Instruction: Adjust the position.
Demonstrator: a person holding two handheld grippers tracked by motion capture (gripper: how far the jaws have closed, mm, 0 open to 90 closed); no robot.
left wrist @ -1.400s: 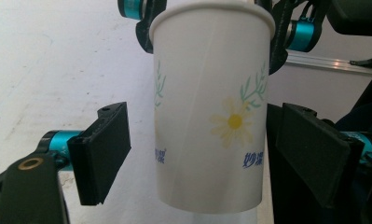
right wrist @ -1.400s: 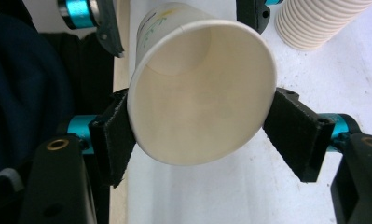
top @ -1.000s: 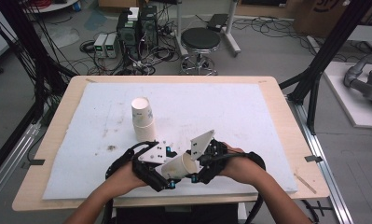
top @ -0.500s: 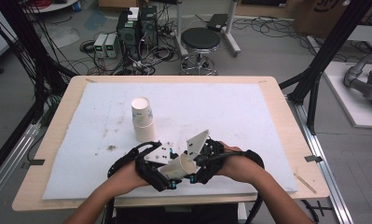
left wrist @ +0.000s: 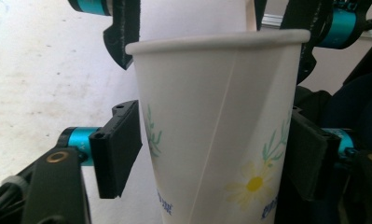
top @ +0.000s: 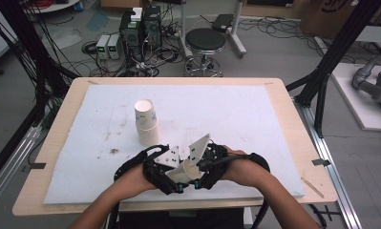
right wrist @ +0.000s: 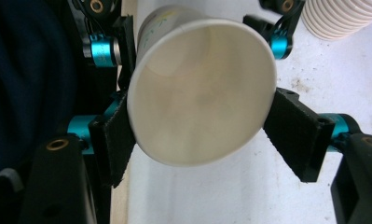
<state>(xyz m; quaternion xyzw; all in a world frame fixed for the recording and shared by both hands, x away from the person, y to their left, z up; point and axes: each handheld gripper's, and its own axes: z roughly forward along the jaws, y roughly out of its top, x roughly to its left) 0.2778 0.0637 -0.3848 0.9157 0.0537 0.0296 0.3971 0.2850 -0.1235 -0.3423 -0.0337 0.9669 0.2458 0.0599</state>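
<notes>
A white paper cup [top: 185,171] with a daisy print lies on its side between both grippers, just above the white mat near the table's front edge. My right gripper [top: 201,172] is shut on its rim; in the right gripper view the open mouth [right wrist: 202,93] faces the camera with my right gripper [right wrist: 202,130] pressing a pad on each side. My left gripper [top: 171,177] holds the cup body [left wrist: 216,140]. Its jaws have just been closing, and my left gripper [left wrist: 211,154] has both pads against the wall. A stack of upside-down cups [top: 146,121] stands behind.
The white mat [top: 255,114] covers most of the wooden table [top: 293,119]. The cup stack [right wrist: 337,18] is close to the grippers, up and to the left in the high view. A stool [top: 205,45] and cables lie on the floor beyond the table.
The left gripper's jaws have closed in onto the cup body. Both hands and the cup have stayed almost where they were.
</notes>
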